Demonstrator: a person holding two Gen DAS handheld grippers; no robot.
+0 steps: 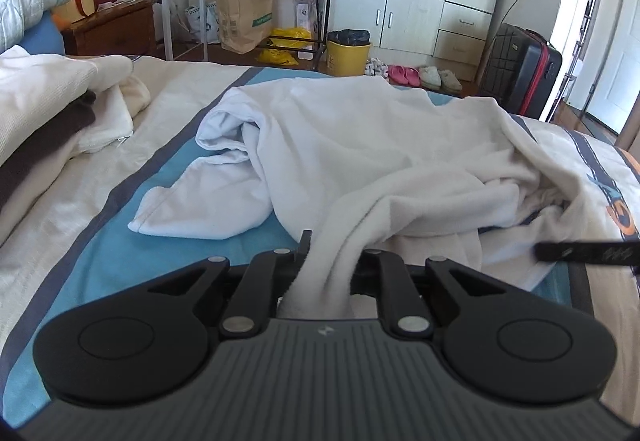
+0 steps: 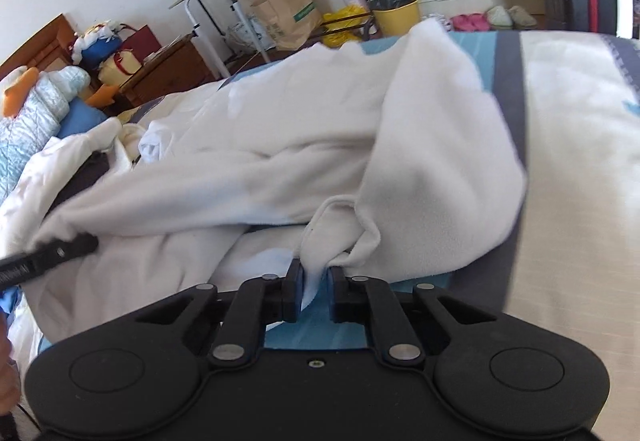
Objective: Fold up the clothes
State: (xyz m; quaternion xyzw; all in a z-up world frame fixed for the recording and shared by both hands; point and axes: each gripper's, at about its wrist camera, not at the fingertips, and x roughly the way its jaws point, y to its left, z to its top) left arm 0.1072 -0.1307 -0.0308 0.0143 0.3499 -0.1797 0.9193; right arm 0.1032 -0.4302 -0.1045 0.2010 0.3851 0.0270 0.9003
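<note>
In the left wrist view, a crumpled white fleece garment (image 1: 360, 145) is spread on the blue-striped bedspread (image 1: 120, 241), one bunched edge clamped in the left gripper (image 1: 328, 261). In the right wrist view, a hem fold is pinched by the right gripper (image 2: 316, 281); a yellow bin (image 2: 398, 15) is seen beyond.

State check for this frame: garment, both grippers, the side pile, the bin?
White garment: crumpled, unfolded on the bed.
Left gripper: shut on the garment's edge.
Right gripper: shut on the garment's edge.
Clothes pile: stacked.
Yellow bin: lined, lidless.
</note>
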